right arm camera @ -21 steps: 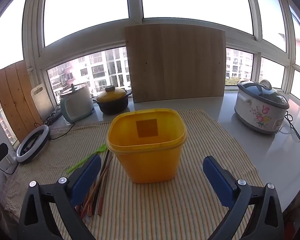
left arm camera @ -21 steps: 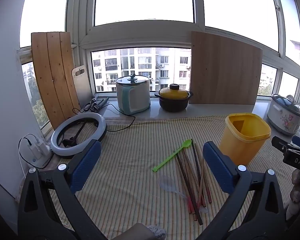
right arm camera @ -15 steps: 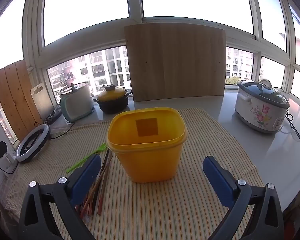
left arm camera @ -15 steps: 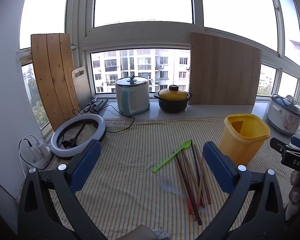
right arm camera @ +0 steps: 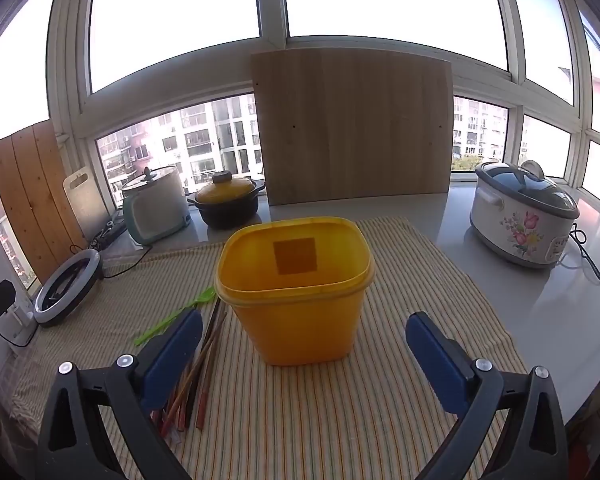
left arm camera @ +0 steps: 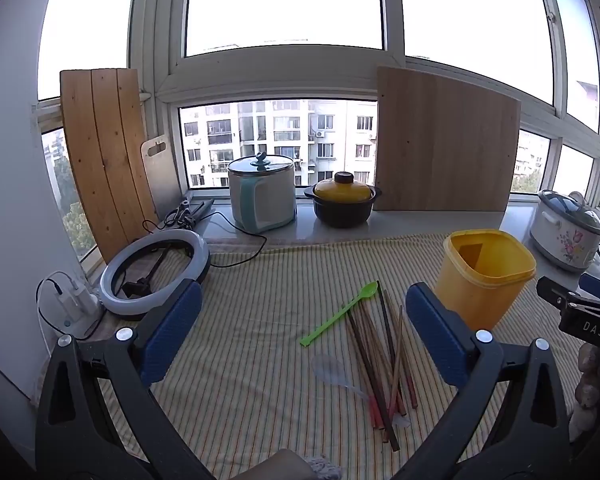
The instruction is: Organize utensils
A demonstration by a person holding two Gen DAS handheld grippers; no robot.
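left tool [left arm camera: 300, 340]: jaws spread wide, nothing between the blue pads; it hangs above the striped cloth, angled down toward the utensil pile
right tool [right arm camera: 304, 354]: also fully released, not gripping anything; the yellow bin sits right ahead of it, framed between the two fingers but not touched; its tip also shows at the right edge of the left wrist view
yellow bin [right arm camera: 296, 312]: upright on the cloth, lid off, looks empty inside apart from a darker square patch on the back wall; the utensils lie just to its left
chopsticks [left arm camera: 384, 360]: a loose bundle of brown and reddish sticks lying flat on the cloth, crossing each other, ends fanned out; none in the bin yet
green spoon [left arm camera: 340, 314]: long thin handle, lying on the cloth at the left side of the chopstick pile, bowl end pointing toward the window
clear spoon [left arm camera: 334, 370]: see-through plastic, pretty hard to make out; lies near the chopsticks' near ends
striped cloth [left arm camera: 240, 380]: covers most of the table, a bit wrinkled
back of the table: a ring light [left arm camera: 156, 270] on the left; a grey-and-teal pot [left arm camera: 262, 196] and a black pot with yellow lid [left arm camera: 342, 204] by the window; a floral rice cooker [right arm camera: 524, 212] far right; wooden boards leaning on the glass
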